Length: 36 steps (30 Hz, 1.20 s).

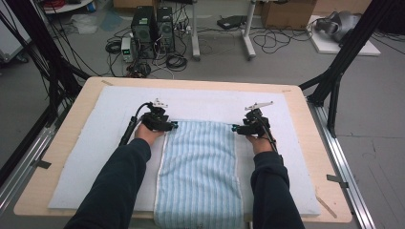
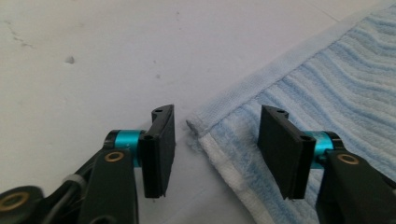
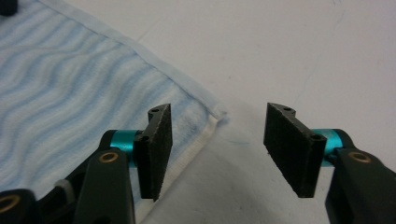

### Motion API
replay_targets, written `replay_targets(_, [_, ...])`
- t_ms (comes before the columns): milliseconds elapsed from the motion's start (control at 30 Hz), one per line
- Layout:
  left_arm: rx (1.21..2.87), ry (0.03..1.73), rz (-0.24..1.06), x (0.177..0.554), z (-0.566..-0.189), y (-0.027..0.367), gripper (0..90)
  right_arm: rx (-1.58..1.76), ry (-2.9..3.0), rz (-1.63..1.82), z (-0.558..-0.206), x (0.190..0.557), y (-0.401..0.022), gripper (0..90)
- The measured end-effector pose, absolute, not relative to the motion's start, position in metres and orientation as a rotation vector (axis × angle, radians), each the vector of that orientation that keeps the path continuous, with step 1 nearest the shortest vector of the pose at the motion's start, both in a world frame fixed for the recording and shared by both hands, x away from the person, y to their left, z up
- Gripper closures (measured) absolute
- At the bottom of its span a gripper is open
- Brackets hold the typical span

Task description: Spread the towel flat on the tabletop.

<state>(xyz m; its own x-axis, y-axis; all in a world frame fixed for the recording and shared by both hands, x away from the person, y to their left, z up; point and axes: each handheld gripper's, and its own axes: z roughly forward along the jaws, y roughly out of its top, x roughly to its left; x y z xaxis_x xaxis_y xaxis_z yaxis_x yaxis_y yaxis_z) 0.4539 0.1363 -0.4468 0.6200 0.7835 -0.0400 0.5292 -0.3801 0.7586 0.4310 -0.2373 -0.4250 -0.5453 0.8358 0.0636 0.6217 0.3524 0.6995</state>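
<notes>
Towel: one blue-and-white striped towel (image 1: 199, 167) is lying flat on the white mat (image 1: 95, 157) covering the counter (image 1: 57, 157), its near end hanging over the counter's front edge.
Left hand-held gripper (image 2: 215, 148): it is standing open, jaws straddling the towel's far left corner (image 2: 198, 126); one pad is over bare mat, the other over the cloth, neither pressing.
Right hand-held gripper (image 3: 215, 148): it is also standing open around the far right corner (image 3: 217, 114), not yet pinching.
Step in hand: the person appears to be taking both far corners, likely for a fold.
Doing it well: both hand-held grippers should be sinking until the hem sits deep between the pads, then closing together, catching towel and not mat.
Count: one towel, two hand-held grippers, one mat, one counter.
</notes>
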Motion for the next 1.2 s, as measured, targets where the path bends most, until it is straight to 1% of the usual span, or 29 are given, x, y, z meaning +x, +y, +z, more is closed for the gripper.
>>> replay_targets(100, [2.078, 1.036, 0.456, 0.452, -0.446, 0.134, 53.3, 1.303, 2.335, 0.971, -0.433, 0.436, -0.233, 46.5])
replay_targets(133, [2.068, 1.032, 0.464, 0.451, -0.447, 0.134, 59.0, 1.300, 2.344, 0.963, -0.436, 0.437, -0.230, 46.8])
replay_targets(167, [2.062, 1.025, 0.464, 0.449, -0.447, 0.132, 73.0, 1.295, 2.355, 0.962, -0.438, 0.439, -0.226, 48.5])
replay_targets(200, [2.062, 1.034, 0.487, 0.447, -0.447, 0.129, 85.0, 1.275, 2.362, 0.936, -0.439, 0.440, -0.222, 49.9])
replay_targets(233, [2.069, 1.034, 0.498, 0.448, -0.446, 0.128, 85.7, 1.243, 2.368, 0.922, -0.438, 0.441, -0.217, 59.3])
replay_targets(267, [2.072, 1.038, 0.498, 0.449, -0.445, 0.128, 86.3, 1.215, 2.391, 0.925, -0.437, 0.442, -0.215, 73.2])
replay_targets(300, [2.062, 1.055, 0.505, 0.450, -0.445, 0.129, 86.6, 1.193, 2.410, 0.917, -0.436, 0.442, -0.213, 82.9])
replay_targets(367, [2.027, 1.091, 0.516, 0.454, -0.441, 0.134, 86.9, 1.144, 2.428, 0.836, -0.432, 0.445, -0.204, 86.9])
replay_targets(500, [1.936, 1.134, 0.542, 0.466, -0.428, 0.143, 86.8, 1.117, 2.379, 0.856, -0.421, 0.457, -0.197, 88.5])
replay_targets(600, [1.880, 1.130, 0.554, 0.475, -0.415, 0.146, 86.7, 1.111, 2.344, 0.863, -0.413, 0.468, -0.194, 88.6])
replay_targets(767, [1.860, 1.142, 0.568, 0.485, -0.410, 0.149, 86.7, 1.105, 2.276, 0.891, -0.406, 0.481, -0.192, 88.9])
replay_targets(867, [1.900, 1.132, 0.566, 0.486, -0.416, 0.149, 86.3, 1.101, 2.210, 0.883, -0.406, 0.482, -0.190, 88.8])
replay_targets(900, [1.906, 1.136, 0.587, 0.485, -0.418, 0.147, 84.6, 1.109, 2.188, 0.868, -0.407, 0.482, -0.189, 88.5])
replay_targets(933, [1.918, 1.144, 0.618, 0.484, -0.420, 0.144, 77.1, 1.116, 2.186, 0.850, -0.410, 0.483, -0.187, 85.5])
replay_targets(967, [1.905, 1.171, 0.617, 0.483, -0.422, 0.143, 60.8, 1.129, 2.170, 0.802, -0.412, 0.483, -0.186, 73.0])
replay_targets(1000, [1.896, 1.193, 0.610, 0.482, -0.422, 0.143, 51.2, 1.150, 2.160, 0.798, -0.413, 0.484, -0.186, 69.3])
replay_targets(1067, [1.899, 1.186, 0.628, 0.477, -0.422, 0.146, 47.8, 1.192, 2.158, 0.846, -0.413, 0.482, -0.190, 64.0])
replay_targets(1100, [1.899, 1.183, 0.628, 0.474, -0.422, 0.148, 47.4, 1.177, 2.175, 0.858, -0.410, 0.479, -0.190, 63.1])
replay_targets(1167, [1.916, 1.184, 0.624, 0.469, -0.422, 0.153, 48.0, 1.147, 2.181, 0.912, -0.406, 0.473, -0.193, 63.2])
replay_targets(1200, [1.928, 1.190, 0.614, 0.467, -0.423, 0.155, 50.2, 1.160, 2.196, 0.941, -0.405, 0.469, -0.195, 63.4])
